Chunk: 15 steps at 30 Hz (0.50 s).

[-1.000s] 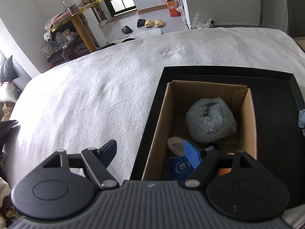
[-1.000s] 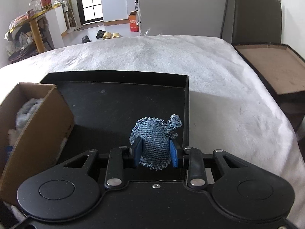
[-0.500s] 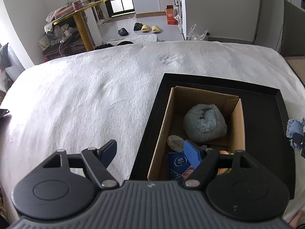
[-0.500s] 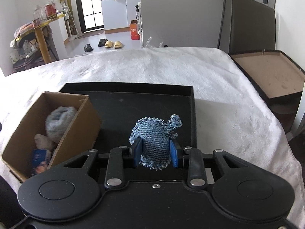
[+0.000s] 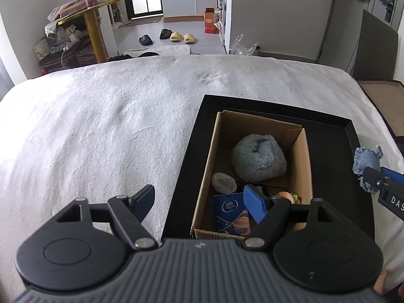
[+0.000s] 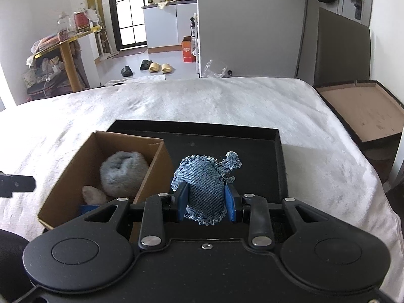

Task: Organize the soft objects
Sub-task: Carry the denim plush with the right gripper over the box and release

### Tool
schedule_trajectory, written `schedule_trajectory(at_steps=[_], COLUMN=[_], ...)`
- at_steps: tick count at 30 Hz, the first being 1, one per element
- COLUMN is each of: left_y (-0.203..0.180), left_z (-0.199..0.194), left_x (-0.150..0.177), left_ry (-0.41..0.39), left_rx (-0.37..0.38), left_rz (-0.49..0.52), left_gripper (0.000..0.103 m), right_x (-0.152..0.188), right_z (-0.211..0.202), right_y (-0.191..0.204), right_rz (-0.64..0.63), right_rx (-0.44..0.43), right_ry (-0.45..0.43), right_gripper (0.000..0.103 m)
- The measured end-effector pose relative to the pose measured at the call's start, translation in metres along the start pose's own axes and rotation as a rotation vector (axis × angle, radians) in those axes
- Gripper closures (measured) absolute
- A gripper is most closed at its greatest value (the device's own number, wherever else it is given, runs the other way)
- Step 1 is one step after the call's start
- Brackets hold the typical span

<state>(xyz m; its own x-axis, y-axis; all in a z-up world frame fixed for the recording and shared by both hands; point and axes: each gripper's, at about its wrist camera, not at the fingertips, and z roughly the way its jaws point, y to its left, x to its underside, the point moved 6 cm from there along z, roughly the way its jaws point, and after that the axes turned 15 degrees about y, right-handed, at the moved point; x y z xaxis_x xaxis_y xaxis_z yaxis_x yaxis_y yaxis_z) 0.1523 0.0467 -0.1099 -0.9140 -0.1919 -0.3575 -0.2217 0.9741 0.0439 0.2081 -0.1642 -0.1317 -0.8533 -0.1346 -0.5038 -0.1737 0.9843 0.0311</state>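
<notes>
From the left wrist, the left tongs [image 5: 202, 202] stand spread wide with nothing between their blue pads, hanging over the near left part of a black tray [image 5: 185, 174] that lies on the bed [image 5: 101, 131] covered in a white fuzzy blanket. A cardboard box [image 5: 210, 156] sits inside the tray along its left wall; it holds a grey-blue fluffy ball [image 5: 257, 157] toward the far end, a small pale grey soft piece [image 5: 223, 181] nearer, a blue printed packet [image 5: 231, 213] at the near end, and something orange and green, mostly hidden behind the right finger. At the tray's right edge, the denim pouch [image 5: 366, 160] shows, gripped by the right tongs [image 5: 376, 176]. From the right wrist, the right tongs [image 6: 207, 199] pinch the denim pouch [image 6: 204, 186] between their blue pads, clear of the tray floor, over the near middle of the black tray [image 6: 252, 136] and just right of the cardboard box [image 6: 75, 166]. The fluffy ball [image 6: 123, 171] lies in the box. A finger of the left tongs [image 6: 16, 184] pokes in at the left edge.
</notes>
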Motion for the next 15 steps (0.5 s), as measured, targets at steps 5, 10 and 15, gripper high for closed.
schedule_trajectory(at_steps=[5,10,15], left_y=[0.007,0.014,0.02], left_z=[0.005,0.016,0.027], left_x=[0.002,0.004,0.005], left_ry=[-0.003,0.009,0.02], left_rx=[0.025,0.061,0.09], left_rz=[0.003,-0.012,-0.02], left_gripper=[0.028,0.03,0.031], right_x=[-0.003,-0.005,-0.007], right_z=[-0.002,-0.002,0.001], right_y=[0.018,0.038,0.06], right_rz=[-0.005,-0.034,-0.075], right_rx=[-0.012,-0.021,-0.027], right_ry=[-0.001,0.002,0.014], right_gripper=[0.072,0.072,0.072])
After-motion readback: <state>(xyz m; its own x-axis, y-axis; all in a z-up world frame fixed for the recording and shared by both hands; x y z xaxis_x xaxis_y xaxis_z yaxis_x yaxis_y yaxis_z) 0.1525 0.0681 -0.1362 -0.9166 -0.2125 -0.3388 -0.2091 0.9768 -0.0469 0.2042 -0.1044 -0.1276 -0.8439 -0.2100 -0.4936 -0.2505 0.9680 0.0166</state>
